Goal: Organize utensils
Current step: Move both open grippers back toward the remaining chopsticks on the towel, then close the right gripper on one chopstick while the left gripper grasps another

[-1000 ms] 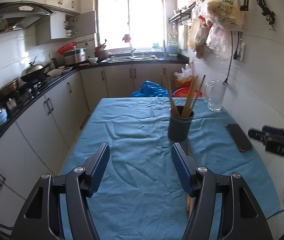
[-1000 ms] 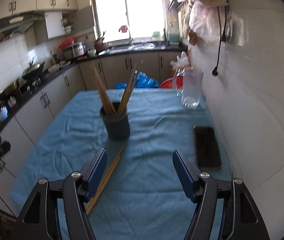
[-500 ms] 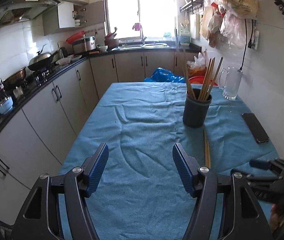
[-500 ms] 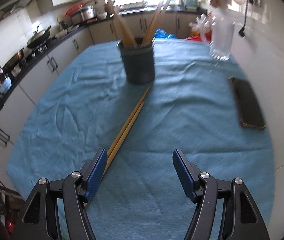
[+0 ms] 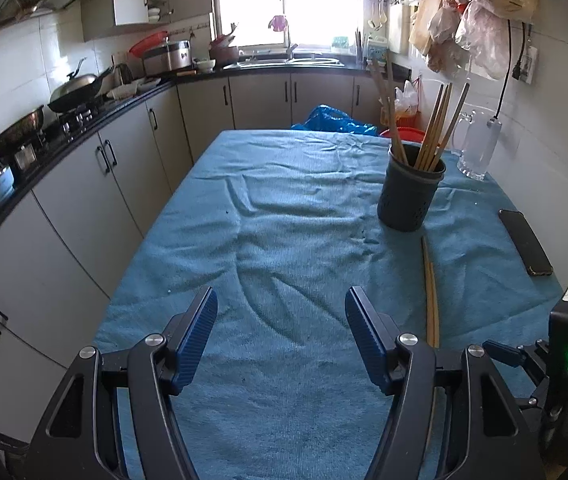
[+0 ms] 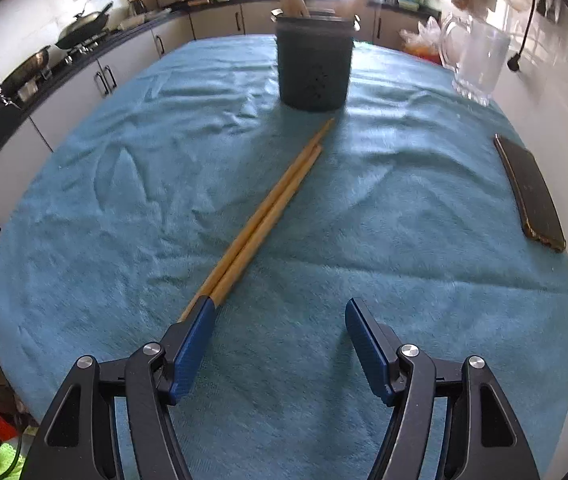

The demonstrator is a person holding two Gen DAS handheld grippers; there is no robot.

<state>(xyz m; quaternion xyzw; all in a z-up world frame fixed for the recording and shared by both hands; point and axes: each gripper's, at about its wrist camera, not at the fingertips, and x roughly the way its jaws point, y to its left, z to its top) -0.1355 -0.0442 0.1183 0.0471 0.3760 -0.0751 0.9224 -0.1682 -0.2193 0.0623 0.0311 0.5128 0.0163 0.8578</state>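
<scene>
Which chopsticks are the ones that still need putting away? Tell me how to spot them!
Find the table with the blue cloth, then the dark round holder standing on it near the far end. Just in front of the holder, two wooden chopsticks lie flat on the cloth, side by side. All the other chopsticks stand upright inside the holder; only these two lie down.

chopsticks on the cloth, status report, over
Both grippers, left and right, open, empty. Two chopsticks flat on cloth, near end under right's left finger. Holder beyond, path clear.
</scene>
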